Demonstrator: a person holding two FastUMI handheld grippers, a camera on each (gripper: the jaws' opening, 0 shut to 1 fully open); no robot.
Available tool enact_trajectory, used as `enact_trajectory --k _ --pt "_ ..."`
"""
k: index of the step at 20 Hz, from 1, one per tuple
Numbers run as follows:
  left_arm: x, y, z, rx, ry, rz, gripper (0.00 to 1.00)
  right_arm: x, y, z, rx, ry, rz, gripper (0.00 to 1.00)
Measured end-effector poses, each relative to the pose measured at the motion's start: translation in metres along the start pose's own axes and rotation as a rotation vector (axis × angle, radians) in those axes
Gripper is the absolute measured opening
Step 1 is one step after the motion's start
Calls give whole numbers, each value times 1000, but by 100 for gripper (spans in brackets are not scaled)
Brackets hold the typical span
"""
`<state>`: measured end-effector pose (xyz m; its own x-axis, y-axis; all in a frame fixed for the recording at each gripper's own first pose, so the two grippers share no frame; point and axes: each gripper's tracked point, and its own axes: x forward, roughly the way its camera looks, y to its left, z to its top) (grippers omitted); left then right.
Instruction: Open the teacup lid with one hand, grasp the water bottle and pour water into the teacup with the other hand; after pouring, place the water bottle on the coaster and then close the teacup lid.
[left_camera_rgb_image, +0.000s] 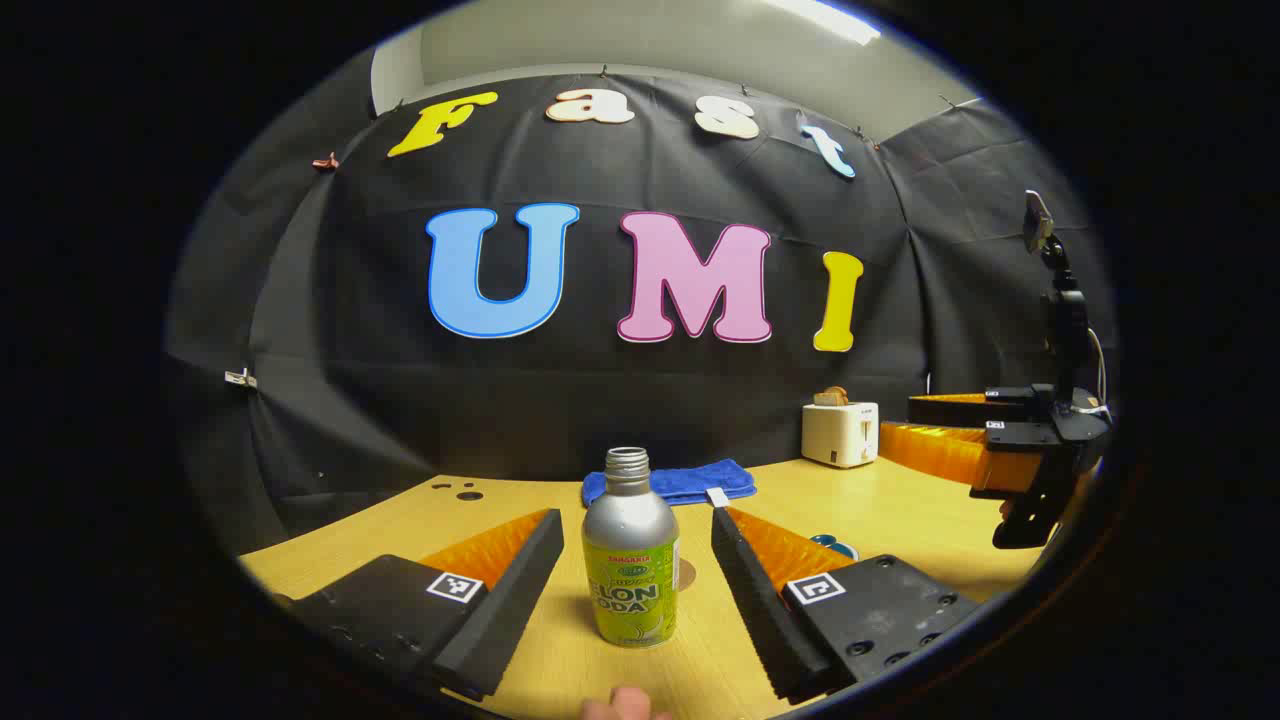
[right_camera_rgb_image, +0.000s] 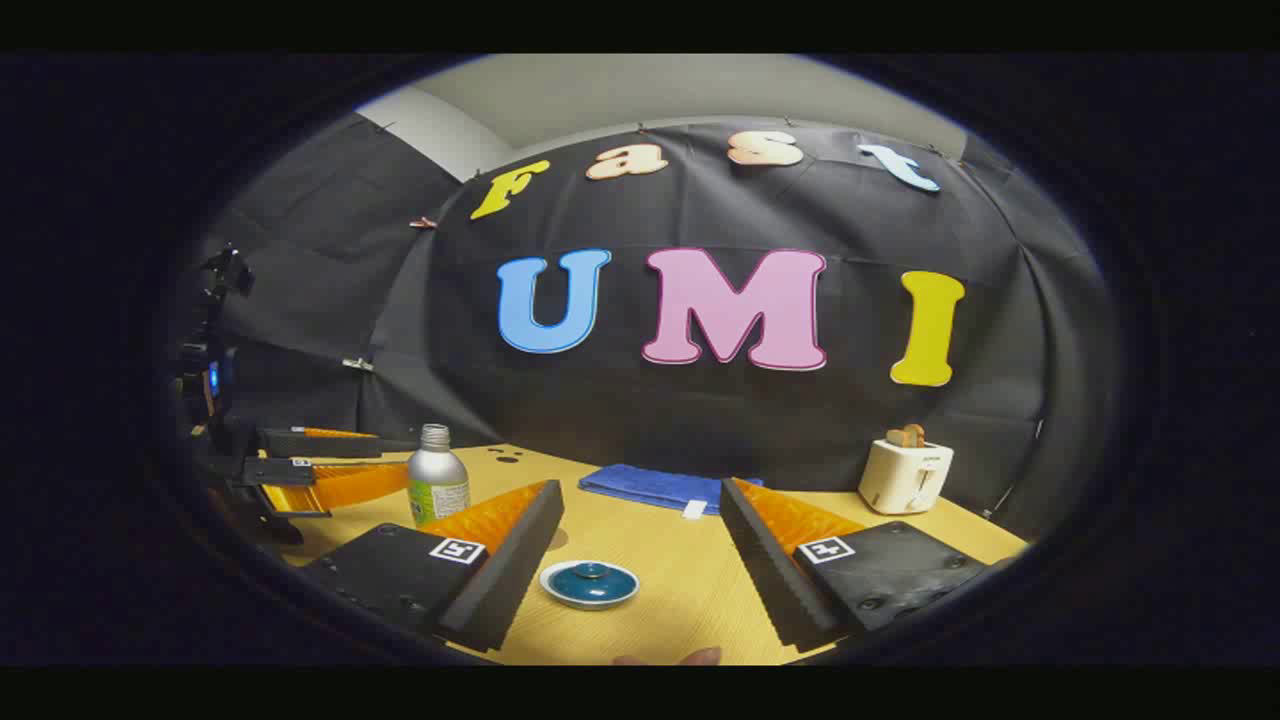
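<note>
A silver water bottle (left_camera_rgb_image: 630, 560) with a green label and no cap stands upright on the wooden table (left_camera_rgb_image: 900, 500). My left gripper (left_camera_rgb_image: 636, 517) is open, a finger on each side of the bottle with a gap on both sides. A brown coaster (left_camera_rgb_image: 687, 574) peeks out just behind the bottle. In the right gripper view, the low blue teacup (right_camera_rgb_image: 589, 583) sits with its lid on, in front of and between the fingers of my open right gripper (right_camera_rgb_image: 640, 490). The bottle (right_camera_rgb_image: 437, 490) and left gripper (right_camera_rgb_image: 400, 458) appear at the left there. The right gripper (left_camera_rgb_image: 897, 420) hovers at the far right.
A folded blue cloth (left_camera_rgb_image: 668, 482) lies at the back of the table by the black wall. A white toaster (left_camera_rgb_image: 840, 432) with toast in it stands at the back right. A fingertip shows at the bottom edge of each view.
</note>
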<state>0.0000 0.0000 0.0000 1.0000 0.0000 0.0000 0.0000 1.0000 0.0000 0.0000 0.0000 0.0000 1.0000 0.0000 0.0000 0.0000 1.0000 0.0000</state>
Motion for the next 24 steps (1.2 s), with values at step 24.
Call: enact_trajectory --k 24 --pt "0 -1 -8 -2 36 2 95 26 25 -88 -78 274 82 83"
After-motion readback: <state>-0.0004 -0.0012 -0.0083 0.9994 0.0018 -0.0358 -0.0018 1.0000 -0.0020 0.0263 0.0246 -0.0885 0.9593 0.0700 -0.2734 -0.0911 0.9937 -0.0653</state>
